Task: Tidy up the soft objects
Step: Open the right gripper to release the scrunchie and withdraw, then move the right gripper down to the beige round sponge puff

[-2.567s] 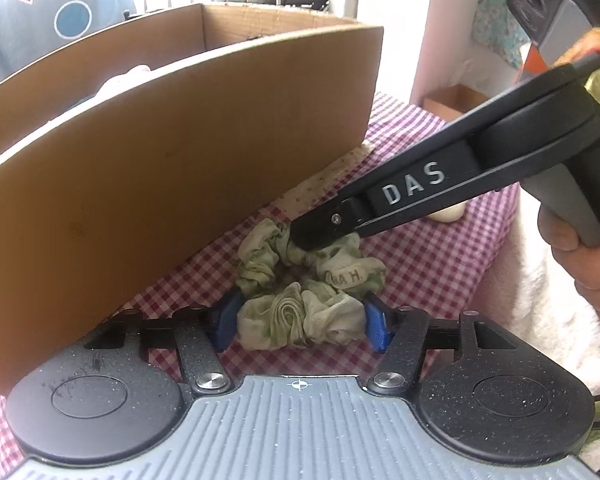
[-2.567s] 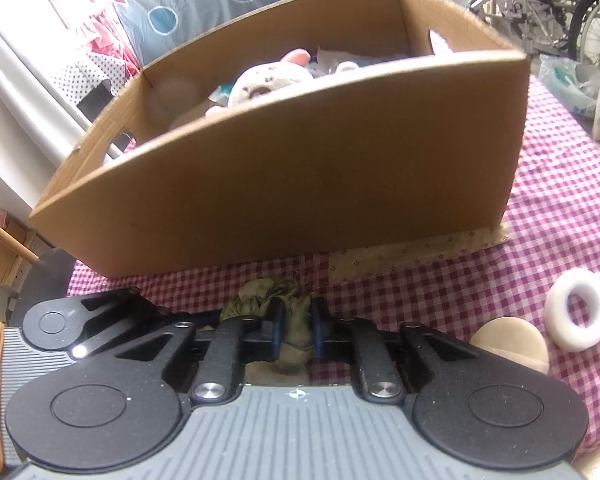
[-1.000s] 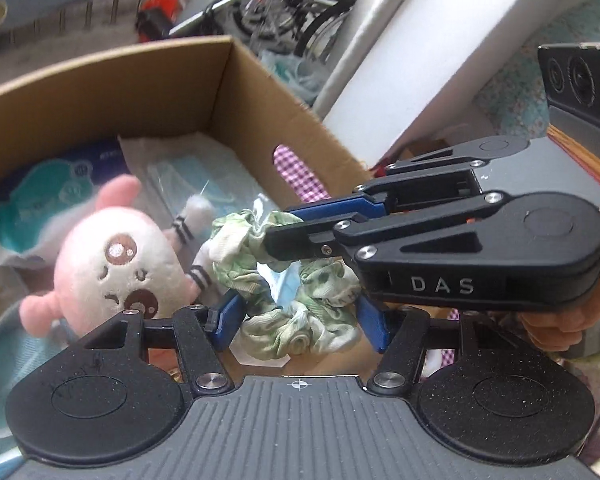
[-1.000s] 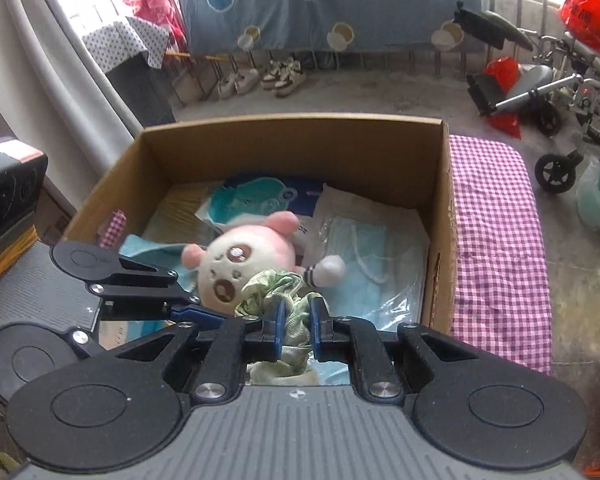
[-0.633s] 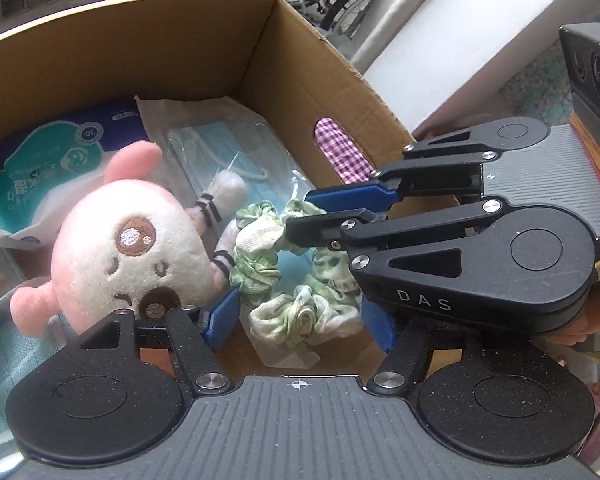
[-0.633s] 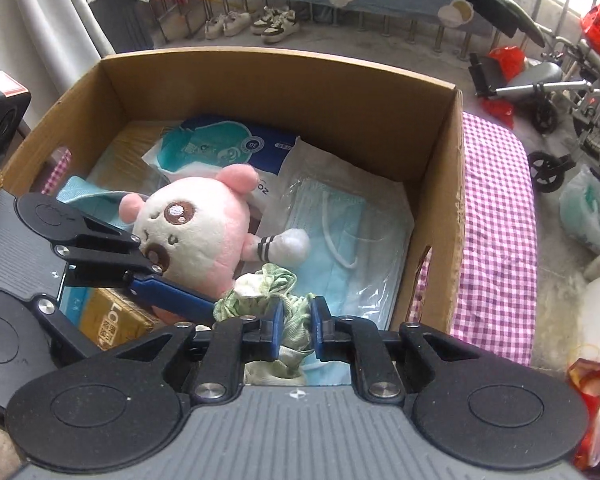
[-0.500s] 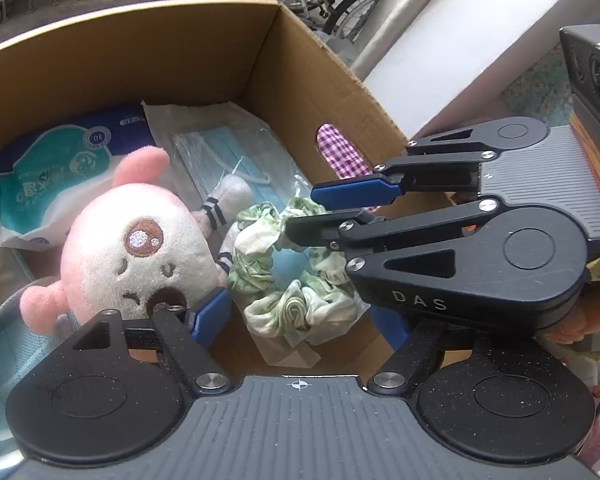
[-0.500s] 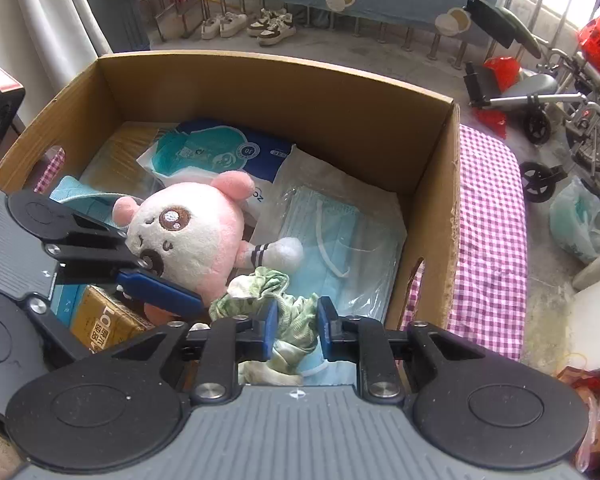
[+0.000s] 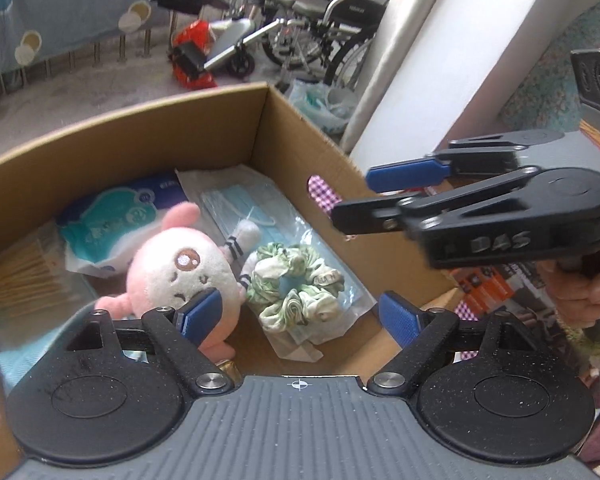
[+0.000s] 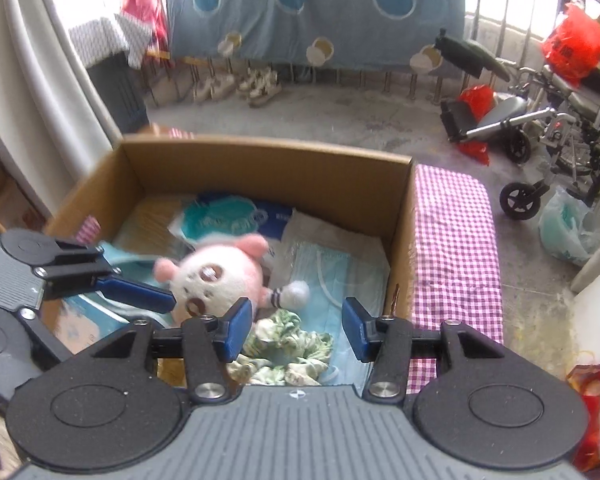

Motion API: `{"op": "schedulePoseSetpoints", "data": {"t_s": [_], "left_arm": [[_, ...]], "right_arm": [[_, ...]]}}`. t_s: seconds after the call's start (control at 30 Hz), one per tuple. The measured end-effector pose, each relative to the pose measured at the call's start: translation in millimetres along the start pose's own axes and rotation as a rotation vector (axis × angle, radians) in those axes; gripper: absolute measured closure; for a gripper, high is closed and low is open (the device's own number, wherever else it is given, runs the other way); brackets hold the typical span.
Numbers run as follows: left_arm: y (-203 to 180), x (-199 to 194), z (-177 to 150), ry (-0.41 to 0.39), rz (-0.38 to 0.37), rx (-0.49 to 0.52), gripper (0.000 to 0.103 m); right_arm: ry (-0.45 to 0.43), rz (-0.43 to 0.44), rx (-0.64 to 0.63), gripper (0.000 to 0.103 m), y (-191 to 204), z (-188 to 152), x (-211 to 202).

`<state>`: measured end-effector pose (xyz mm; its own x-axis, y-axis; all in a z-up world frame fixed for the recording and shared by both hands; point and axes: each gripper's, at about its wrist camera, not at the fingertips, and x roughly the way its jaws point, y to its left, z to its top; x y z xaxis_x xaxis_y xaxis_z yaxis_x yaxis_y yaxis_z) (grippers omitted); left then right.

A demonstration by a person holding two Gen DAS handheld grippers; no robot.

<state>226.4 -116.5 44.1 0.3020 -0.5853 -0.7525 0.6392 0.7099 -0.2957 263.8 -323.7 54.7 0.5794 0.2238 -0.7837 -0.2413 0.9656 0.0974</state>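
Both our grippers hang above the cardboard box (image 9: 308, 148) with their fingers spread wide and nothing between them: the left gripper (image 9: 300, 312) over the near end of the box, the right gripper (image 10: 296, 328) just above the near right corner; the green scrunchie (image 9: 296, 280) lies loose inside, resting on a clear packet of blue face masks (image 9: 244, 204), touching the striped arm of the pink plush toy (image 9: 180, 272).

We judge the placing done for this piece, so the risks lie in leaving; a fingertip dipping on the way out could snag the scrunchie's folds and drag it back over the wall; the slick mask packet gives it little hold, so a nudge would slide it towards the near right corner; the plush leans close to the left gripper's blue pad (image 9: 200, 308), and a sideways swing there could tip it onto the scrunchie; the two grippers sit near each other above the right wall, and crossing paths could knock them together; a bump to that wall could shift the box on the table's checked cloth (image 10: 456, 248).

Inside the box we also see a teal and white tissue pack (image 9: 112, 232) at the far left, beside the plush; a flat yellowish packet (image 9: 16, 276) sits along the left wall; a pale teal cloth (image 10: 80, 312) covers the near left; what lies beneath these we cannot tell.
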Motion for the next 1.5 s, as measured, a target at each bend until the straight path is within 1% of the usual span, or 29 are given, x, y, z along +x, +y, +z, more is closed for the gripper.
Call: {"op": "schedulePoseSetpoints", "data": {"t_s": [0.07, 0.13, 0.17, 0.23, 0.27, 0.33, 0.4, 0.5, 0.63, 0.73, 0.8, 0.87, 1.0, 1.1, 1.17, 1.23, 1.27, 1.33, 1.37, 1.4, 1.43, 1.47, 1.5], "left_arm": [[-7.4, -16.9, -4.4, -0.036, 0.008, 0.029, 0.012], [-14.8, -28.5, -8.5, -0.073, 0.008, 0.061, 0.009], [-18.2, -36.0, -12.3, -0.087, 0.005, 0.074, 0.008], [-26.6, -49.3, -19.4, -0.115, -0.001, 0.087, 0.007], [-29.5, -54.5, -23.7, -0.126, -0.003, 0.094, 0.006], [-37.9, -65.7, -32.4, -0.15, -0.002, 0.111, 0.004], [-47.1, -73.5, -42.9, -0.169, -0.007, 0.132, 0.003], [-62.3, -77.6, -59.6, -0.173, -0.016, 0.172, 0.001], [-83.4, -65.1, -84.7, -0.157, -0.01, 0.216, 0.001], [-95.7, -43.4, -103.5, -0.122, -0.026, 0.227, 0.001], [-104.5, -23.5, -114.4, -0.086, -0.041, 0.237, 0.001], [-111.1, -1.6, -123.5, -0.061, -0.028, 0.245, 0.001], [-120.5, 41.5, -136.6, -0.022, 0.012, 0.267, 0.001], [-125.2, 64.2, -139.0, -0.001, 0.019, 0.288, 0.002], [-130.0, 75.3, -140.0, -0.001, 0.012, 0.311, 0.002], [-137.4, 83.1, -141.2, -0.013, 0.018, 0.35, 0.003], [-140.5, 86.5, -141.4, -0.02, 0.02, 0.374, 0.004], [-145.4, 93.7, -141.6, -0.019, 0.035, 0.411, 0.008], [-147.6, 97.1, -141.4, -0.015, 0.039, 0.426, 0.009], [-149.1, 99.9, -141.0, -0.008, 0.039, 0.436, 0.013], [-150.7, 102.7, -140.6, 0.001, 0.037, 0.447, 0.018], [-152.1, 105.7, -140.7, 0.007, 0.035, 0.458, 0.02], [-153.0, 107.9, -141.1, 0.01, 0.035, 0.467, 0.021]], "right_arm": [[-0.061, 0.033, 0.04, 0.048, -2.4, -5.0, -26.9], [-0.122, 0.067, 0.078, 0.035, -3.7, -14.2, -55.2], [-0.156, 0.08, 0.095, 0.033, -3.6, -20.1, -69.2], [-0.222, 0.098, 0.128, 0.024, -3.5, -35.8, -95.1], [-0.252, 0.105, 0.144, 0.022, -3.5, -45.8, -107.2], [-0.292, 0.112, 0.175, 0.009, -1.6, -65.1, -125.3], [-0.323, 0.109, 0.198, 0.001, 1.7, -87.4, -139.2], [-0.361, 0.088, 0.235, 0.0, 5.5, -119.4, -152.1], [-0.396, 0.02, 0.31, 0.0, 6.8, -162.7, -159.2], [-0.416, -0.012, 0.394, 0.0, 2.6, -197.8, -158.5], [-0.408, -0.025, 0.461, 0.0, -1.6, -222.1, -153.3], [-0.388, -0.03, 0.534, 0.0, -8.4, -242.8, -142.8], [-0.322, -0.014, 0.684, 0.002, -22.8, -277.2, -115.2], [-0.286, -0.015, 0.732, 0.005, -28.6, -291.0, -101.2], [-0.282, -0.013, 0.738, 0.007, -31.8, -294.8, -96.4], [-0.274, -0.009, 0.737, 0.016, -36.3, -292.9, -91.6], [-0.267, 0.001, 0.735, 0.019, -38.2, -290.8, -88.2], [-0.253, 0.028, 0.744, 0.033, -40.5, -289.4, -80.4], [-0.246, 0.043, 0.749, 0.036, -41.6, -288.4, -76.7], [-0.237, 0.055, 0.754, 0.042, -42.9, -287.9, -73.1], [-0.231, 0.065, 0.76, 0.044, -44.3, -287.7, -69.7], [-0.225, 0.076, 0.764, 0.046, -45.4, -287.5, -66.7], [-0.223, 0.084, 0.767, 0.053, -46.2, -287.5, -64.2]]}}
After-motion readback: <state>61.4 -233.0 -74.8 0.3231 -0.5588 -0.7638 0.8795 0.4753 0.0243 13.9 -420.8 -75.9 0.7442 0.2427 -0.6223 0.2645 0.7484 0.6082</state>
